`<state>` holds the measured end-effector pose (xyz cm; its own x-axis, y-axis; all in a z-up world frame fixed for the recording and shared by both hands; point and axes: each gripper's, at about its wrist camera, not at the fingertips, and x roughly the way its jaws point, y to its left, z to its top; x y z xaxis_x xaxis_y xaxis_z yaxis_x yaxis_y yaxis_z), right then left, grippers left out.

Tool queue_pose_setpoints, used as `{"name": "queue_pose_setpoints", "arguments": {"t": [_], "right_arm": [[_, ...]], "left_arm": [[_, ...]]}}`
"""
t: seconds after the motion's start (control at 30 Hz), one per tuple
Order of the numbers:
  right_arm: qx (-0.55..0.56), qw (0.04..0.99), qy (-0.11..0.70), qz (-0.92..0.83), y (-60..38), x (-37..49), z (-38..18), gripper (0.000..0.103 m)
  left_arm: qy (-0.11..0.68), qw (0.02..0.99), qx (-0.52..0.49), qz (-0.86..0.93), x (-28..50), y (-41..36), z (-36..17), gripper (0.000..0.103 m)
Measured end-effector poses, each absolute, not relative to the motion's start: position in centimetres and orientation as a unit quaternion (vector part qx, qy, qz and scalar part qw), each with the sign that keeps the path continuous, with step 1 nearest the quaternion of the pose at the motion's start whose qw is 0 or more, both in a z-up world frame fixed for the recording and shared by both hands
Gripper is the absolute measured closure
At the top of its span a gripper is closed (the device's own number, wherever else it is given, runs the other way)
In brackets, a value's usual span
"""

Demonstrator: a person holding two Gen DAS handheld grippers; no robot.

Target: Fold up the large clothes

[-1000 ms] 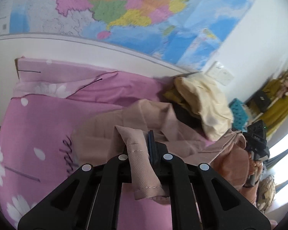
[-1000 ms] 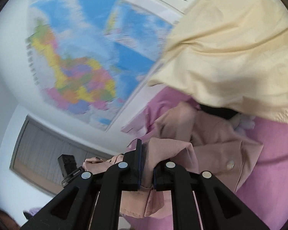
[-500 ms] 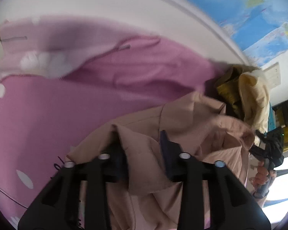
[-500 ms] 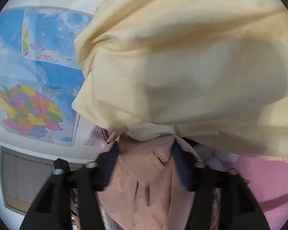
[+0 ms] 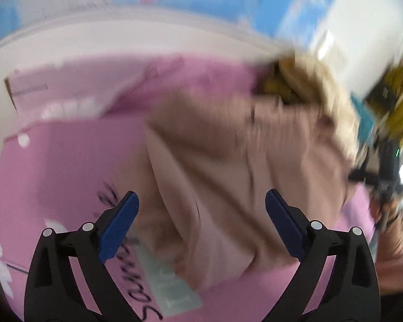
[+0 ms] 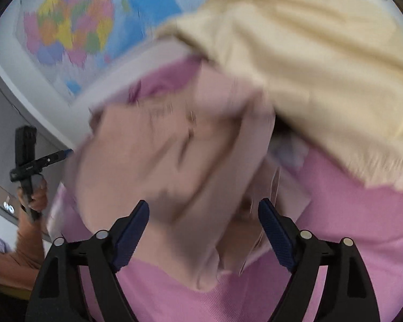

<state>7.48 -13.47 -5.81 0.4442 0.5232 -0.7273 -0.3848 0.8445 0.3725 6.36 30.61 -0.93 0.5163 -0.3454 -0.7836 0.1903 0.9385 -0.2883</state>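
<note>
A dusty-pink garment (image 5: 228,161) lies crumpled on the pink bedspread (image 5: 67,166); it also shows in the right wrist view (image 6: 161,166). My left gripper (image 5: 201,204) is open, its jaws wide apart just above the garment's near folds, holding nothing. My right gripper (image 6: 203,212) is open too, jaws wide above the garment's other end, empty. The right gripper shows at the right edge of the left wrist view (image 5: 384,171), and the left gripper shows in the right wrist view (image 6: 32,161). Both views are blurred by motion.
A cream-yellow cloth (image 6: 322,75) is piled by the garment near the wall, over a mustard-coloured item (image 5: 279,86). A colourful map (image 6: 75,26) hangs on the wall behind the bed. Printed black lettering (image 5: 137,289) marks the bedspread.
Both grippers let go of the pink garment and opened wide. The garment dropped onto the bedspread, and both grippers pulled back from it.
</note>
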Motion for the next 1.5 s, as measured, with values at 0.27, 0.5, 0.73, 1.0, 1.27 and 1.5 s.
{"name": "queue_pose_setpoints", "arguments": {"t": [0.27, 0.5, 0.73, 1.0, 1.27, 1.5], "right_arm": [[0.231, 0.827, 0.408, 0.310, -18.4, 7.4, -3.6, 0.100], [0.188, 0.831, 0.448, 0.270, -18.5, 8.7, -5.5, 0.097], [0.123, 0.877, 0.420, 0.196, -19.2, 7.5, -4.5, 0.048], [-0.062, 0.915, 0.340, 0.207, -11.2, 8.5, -0.2, 0.047], [-0.181, 0.900, 0.368, 0.150, -5.5, 16.0, -4.5, 0.092], [-0.005, 0.925, 0.330, 0.186, -10.0, 17.0, -0.5, 0.097]], "left_arm": [[0.486, 0.856, -0.130, -0.118, 6.7, 32.4, -3.1, 0.098], [0.505, 0.842, -0.162, -0.097, 5.9, 35.7, -4.2, 0.093], [0.436, 0.896, -0.076, -0.032, 5.3, 34.4, 0.3, 0.042], [0.415, 0.902, 0.057, -0.100, 10.1, 27.0, 2.4, 0.022], [0.489, 0.865, 0.100, -0.047, 16.0, 24.8, -3.6, 0.053], [0.426, 0.904, -0.015, -0.033, 16.5, 29.5, 0.1, 0.097]]}}
